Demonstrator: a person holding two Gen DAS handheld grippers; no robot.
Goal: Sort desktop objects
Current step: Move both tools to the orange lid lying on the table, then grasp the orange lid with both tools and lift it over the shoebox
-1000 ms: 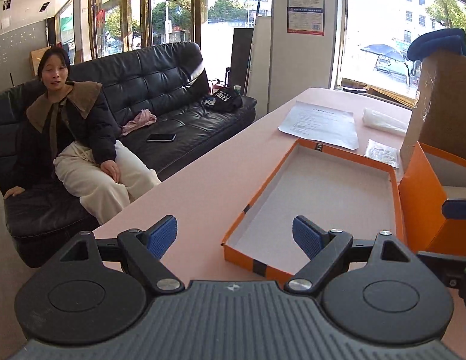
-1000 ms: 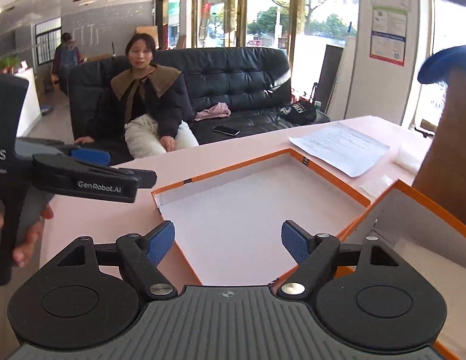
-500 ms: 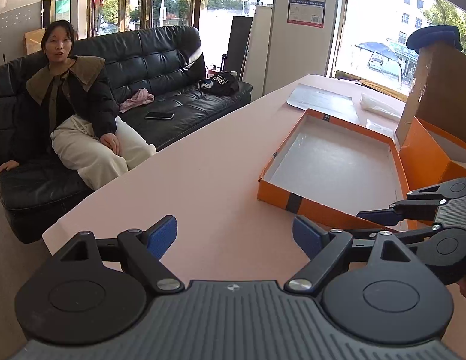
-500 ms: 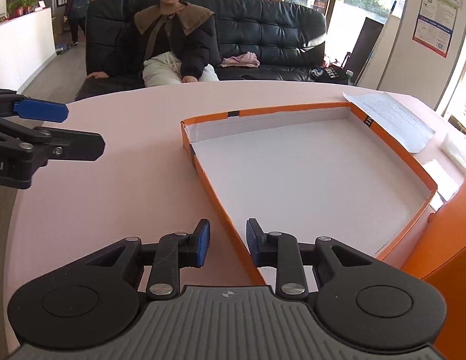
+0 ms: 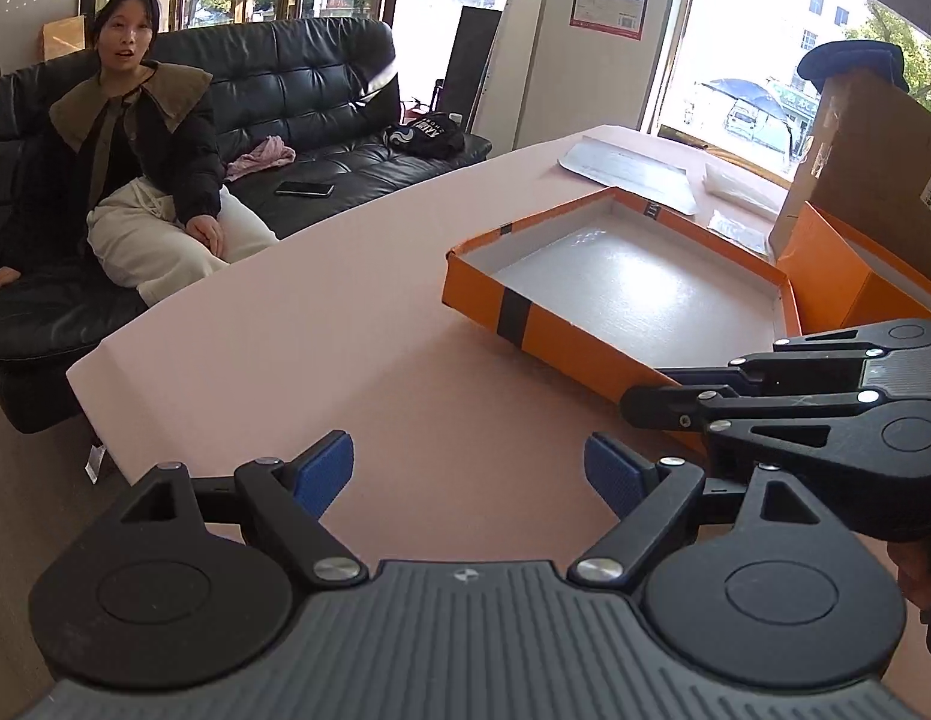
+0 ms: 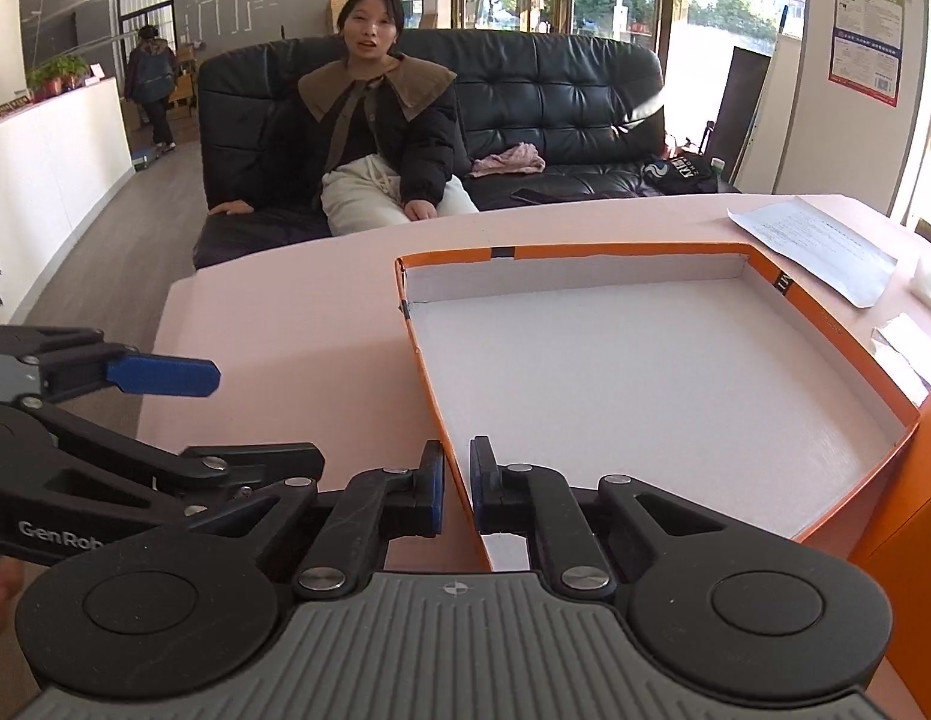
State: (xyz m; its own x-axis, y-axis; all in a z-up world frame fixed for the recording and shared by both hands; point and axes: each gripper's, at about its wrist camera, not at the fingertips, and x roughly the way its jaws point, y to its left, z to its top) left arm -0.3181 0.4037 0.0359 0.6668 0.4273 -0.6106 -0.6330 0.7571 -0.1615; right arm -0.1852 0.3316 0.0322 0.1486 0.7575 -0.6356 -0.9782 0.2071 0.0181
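The right gripper (image 6: 458, 489) sits at the lower centre of its own view, its blue pads (image 6: 432, 492) drawn in narrow on either side of the near wall of the shallow orange box lid (image 6: 783, 291), which they pinch close to its front corner. The lid lies open side up on the pink table (image 6: 297, 312), its white inside bare, filling the middle and right of that frame. In the left wrist view the same lid (image 5: 561, 333) is at centre right, with the right gripper reaching in from the right edge onto its near rim. The left gripper (image 5: 468, 474) hangs at the bottom of its frame with its fingers spread wide over bare tabletop (image 5: 345, 348), holding nothing. A sheet of paper (image 6: 819, 246) lies beyond the lid at the far right, and an orange box (image 5: 837, 276) stands just beside the lid's right end. A person (image 6: 375, 138) sits on a black sofa (image 6: 573, 96) behind the table.
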